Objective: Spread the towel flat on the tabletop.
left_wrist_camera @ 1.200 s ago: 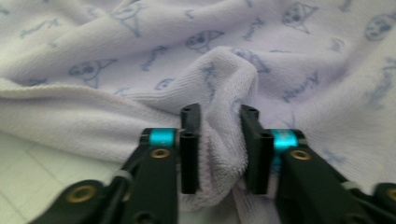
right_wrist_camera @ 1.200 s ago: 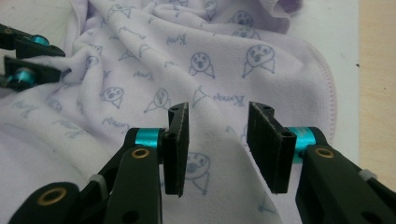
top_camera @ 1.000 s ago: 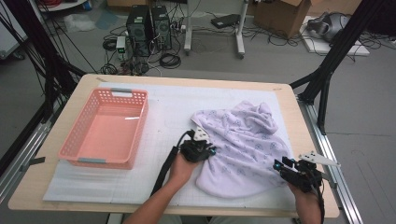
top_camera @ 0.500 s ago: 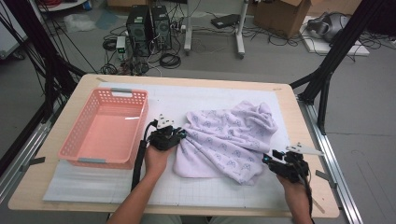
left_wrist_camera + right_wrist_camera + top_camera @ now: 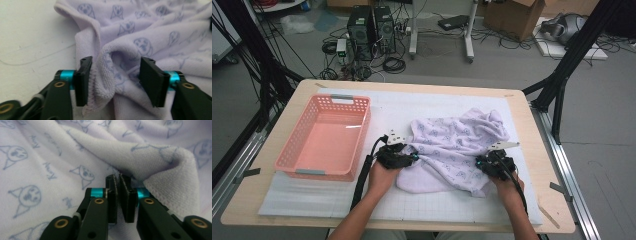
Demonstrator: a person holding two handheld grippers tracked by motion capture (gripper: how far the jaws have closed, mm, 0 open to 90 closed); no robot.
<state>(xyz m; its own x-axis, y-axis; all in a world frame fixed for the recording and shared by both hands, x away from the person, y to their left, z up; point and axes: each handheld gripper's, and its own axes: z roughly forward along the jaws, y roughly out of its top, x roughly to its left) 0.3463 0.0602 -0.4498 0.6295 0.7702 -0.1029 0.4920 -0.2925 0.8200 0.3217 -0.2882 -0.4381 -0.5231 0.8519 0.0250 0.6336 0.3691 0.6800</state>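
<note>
Towel half-gripped, slip risk on the left.
High view: lilac printed terry towel [image 5: 457,150] lies bunched mid-tabletop [image 5: 537,150]. Left gripper view: your left claw [image 5: 115,82], just opening, stands released around a fold, which could drop. Right gripper view: right claw [image 5: 119,197], just closing, looks clenched on a thin pinch; it may pull free.

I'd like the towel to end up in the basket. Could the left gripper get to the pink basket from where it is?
Probably yes: the left gripper sits just right of the pink basket, nothing lying between them, though a towel fold lies between its open fingers.
</note>
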